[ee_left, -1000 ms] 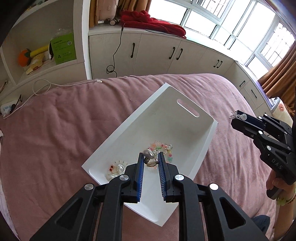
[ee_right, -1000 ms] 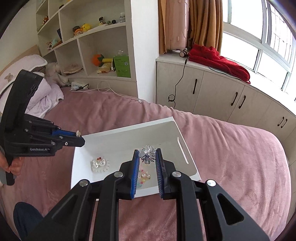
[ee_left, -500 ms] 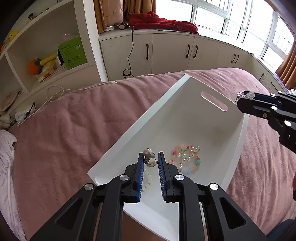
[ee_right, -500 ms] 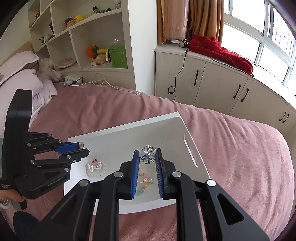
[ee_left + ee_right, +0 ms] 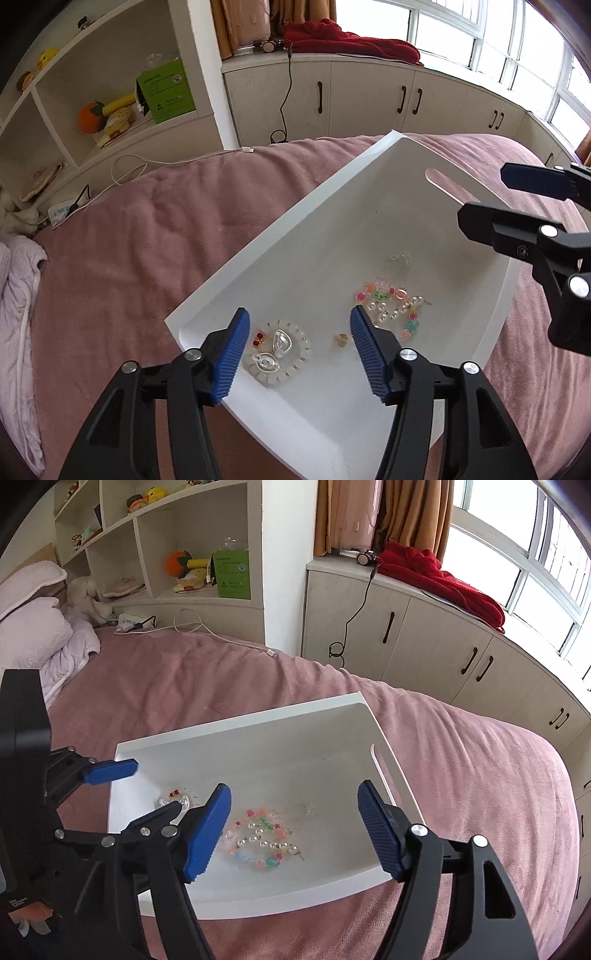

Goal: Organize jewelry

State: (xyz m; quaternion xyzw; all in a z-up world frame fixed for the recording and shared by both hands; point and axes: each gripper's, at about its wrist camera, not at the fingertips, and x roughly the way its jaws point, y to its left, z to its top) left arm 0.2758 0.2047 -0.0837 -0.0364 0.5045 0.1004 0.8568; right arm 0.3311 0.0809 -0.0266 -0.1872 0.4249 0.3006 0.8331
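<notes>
A white tray [image 5: 332, 206] lies on the pink bed, also in the right wrist view [image 5: 295, 716]. In it are a round clear jewelry piece with silver drops [image 5: 279, 349], a small gold piece [image 5: 342, 339], a colourful bead and pearl bracelet [image 5: 391, 306] and a small silver brooch [image 5: 404, 257]. The bracelet [image 5: 260, 838] and brooch [image 5: 311, 807] also show in the right wrist view. My left gripper [image 5: 297, 354] is open and empty above the tray's near end. My right gripper [image 5: 293, 830] is open and empty above the bracelet.
The pink bed cover [image 5: 129, 240] surrounds the tray. White shelves [image 5: 177, 554] with toys and a green box stand behind. Cabinets [image 5: 424, 646] under the window carry a red garment [image 5: 443, 579]. A white cable [image 5: 192, 624] lies at the bed's far edge. Pillows [image 5: 33, 627] at left.
Both grippers have opened. The silver-and-gold piece left my left gripper and the silver brooch left my right; both now lie in the tray. Both grippers came lower over the tray.
</notes>
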